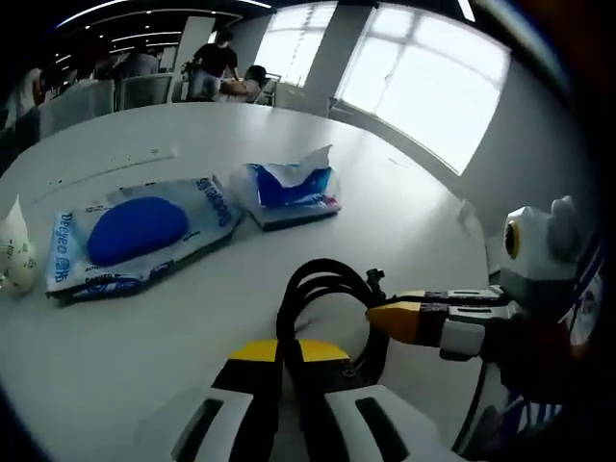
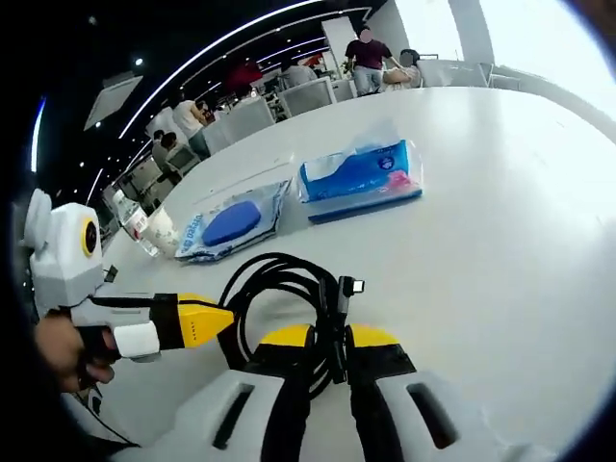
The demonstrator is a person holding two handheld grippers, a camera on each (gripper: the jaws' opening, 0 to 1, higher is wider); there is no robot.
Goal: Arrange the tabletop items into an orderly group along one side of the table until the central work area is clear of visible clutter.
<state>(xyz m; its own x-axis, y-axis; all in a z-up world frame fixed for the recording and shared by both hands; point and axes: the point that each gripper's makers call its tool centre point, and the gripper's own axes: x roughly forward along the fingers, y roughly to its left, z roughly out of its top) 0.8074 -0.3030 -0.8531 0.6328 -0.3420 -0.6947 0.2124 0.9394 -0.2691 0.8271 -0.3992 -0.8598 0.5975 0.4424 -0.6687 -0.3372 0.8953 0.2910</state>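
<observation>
Our left gripper has its yellow-tipped jaws pressed in on the near side of the coiled black cable, which lies on the white table at its near edge; strands of the coil run down between the two tips. Our right gripper pinches the same cable from its own side, with the cable's plug end sticking up just beyond its tips. From the left gripper view we see the right gripper reaching in from the right, its yellow tip touching the coil. From the right gripper view we see a hand gripping the left gripper's handle. Farther out on the table we find a flat blue wet-wipes pack and just beside it an opened blue tissue pack, the two lying apart. A small white wrapped item sits at the far left edge, and we cannot tell what it is.
</observation>
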